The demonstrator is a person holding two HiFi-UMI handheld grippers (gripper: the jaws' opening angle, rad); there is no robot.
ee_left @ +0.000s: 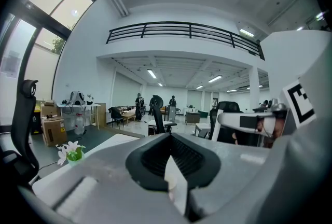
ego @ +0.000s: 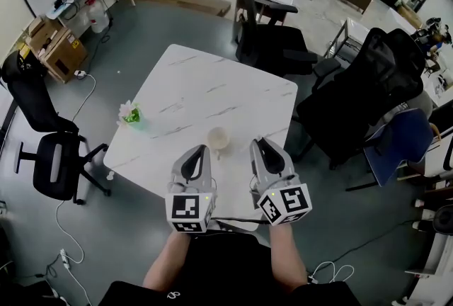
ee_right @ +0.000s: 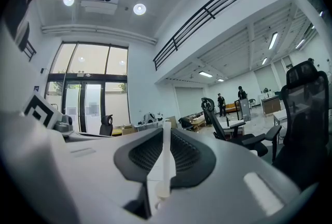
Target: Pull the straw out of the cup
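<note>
Straw (ee_right: 164,158) — clamped in R gripper (ego: 257,144); cup (ego: 218,138) nearby.

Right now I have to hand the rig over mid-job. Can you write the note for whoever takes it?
Left hand-held gripper: jaws together, nothing between them, over the near table edge.
Right hand-held gripper: shut on the straw.
Cup: upright on the table, just ahead of the two grippers and between them, touched by neither. No straw shows in it.
Done: the straw looks to be out of the cup.
Left: probably only to set the straw down.
</note>
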